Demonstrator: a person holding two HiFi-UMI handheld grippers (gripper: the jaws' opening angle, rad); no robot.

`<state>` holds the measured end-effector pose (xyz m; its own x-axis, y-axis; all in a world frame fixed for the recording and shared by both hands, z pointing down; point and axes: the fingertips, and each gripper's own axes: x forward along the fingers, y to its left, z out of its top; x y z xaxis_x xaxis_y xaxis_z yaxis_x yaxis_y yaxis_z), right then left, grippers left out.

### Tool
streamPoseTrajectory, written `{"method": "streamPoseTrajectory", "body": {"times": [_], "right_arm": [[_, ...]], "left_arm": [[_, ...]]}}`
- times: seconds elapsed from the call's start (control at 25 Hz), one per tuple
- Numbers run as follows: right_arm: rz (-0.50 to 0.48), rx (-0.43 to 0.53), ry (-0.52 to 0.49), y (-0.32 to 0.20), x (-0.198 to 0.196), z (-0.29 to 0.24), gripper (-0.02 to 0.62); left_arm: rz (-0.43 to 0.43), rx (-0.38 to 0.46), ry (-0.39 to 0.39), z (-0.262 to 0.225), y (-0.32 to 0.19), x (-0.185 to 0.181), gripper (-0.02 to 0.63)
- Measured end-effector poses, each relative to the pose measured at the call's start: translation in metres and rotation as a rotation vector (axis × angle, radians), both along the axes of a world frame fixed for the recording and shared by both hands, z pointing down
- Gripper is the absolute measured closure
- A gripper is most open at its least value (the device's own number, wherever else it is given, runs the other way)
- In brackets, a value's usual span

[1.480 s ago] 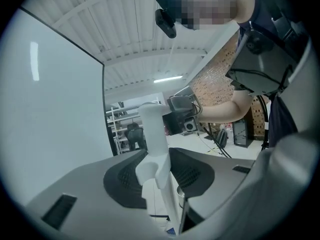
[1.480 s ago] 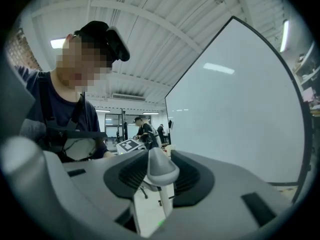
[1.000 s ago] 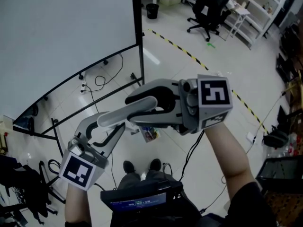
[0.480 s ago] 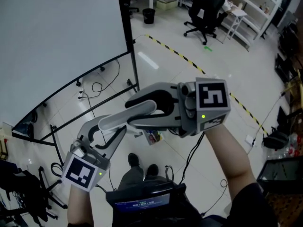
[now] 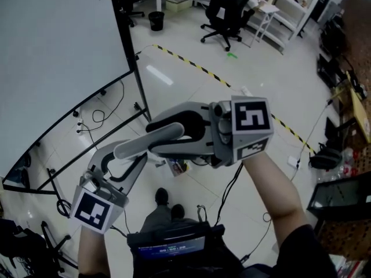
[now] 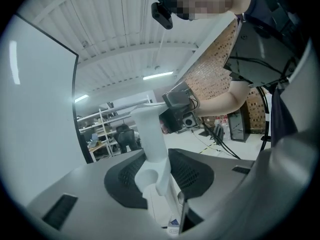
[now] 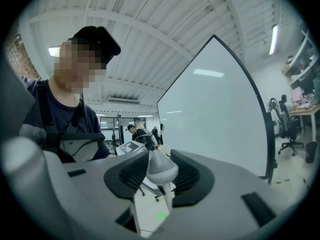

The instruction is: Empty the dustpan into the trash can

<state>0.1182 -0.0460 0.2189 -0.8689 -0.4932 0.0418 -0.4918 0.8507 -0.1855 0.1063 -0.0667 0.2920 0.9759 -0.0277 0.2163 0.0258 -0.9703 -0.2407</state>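
A pale grey-white dustpan handle (image 5: 148, 142) runs between my two grippers, held up above the floor. My left gripper (image 5: 130, 158) is shut on the end with the round hanging hole (image 6: 150, 176). My right gripper (image 5: 165, 136) is shut on the rounded grey end (image 7: 162, 166), and its dark pads (image 7: 132, 176) press both sides. Below the handle hangs a white part with a colourful printed scrap (image 5: 177, 167); most of the pan is hidden by the grippers. A small black bin (image 5: 155, 20) stands far off by the desks.
A large whiteboard (image 5: 58, 51) on a black wheeled stand fills the left. Yellow-black tape (image 5: 191, 62) crosses the tiled floor. An office chair (image 5: 223, 10) and shelves stand at the back. Cables trail near my feet (image 5: 168, 198).
Both grippers have moved together with the handle still held. The floor, whiteboard and chair have slid left and down in the head view. The bin has come into view.
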Motion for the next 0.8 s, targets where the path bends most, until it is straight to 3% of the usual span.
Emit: {"method": "streamPoseTrajectory", "body": {"times": [0.52,0.8], "right_arm": [[0.109,-0.071,0.026,-0.067,0.047,0.012,0.449],[0.148,-0.093,-0.003,-0.081,0.058,0.015,0.449]], "left_arm": [[0.126,-0.065,0.032,0.012,-0.065,0.053,0.479],[0.173,-0.054,0.076,0.011,-0.077,0.063,0.480]]}}
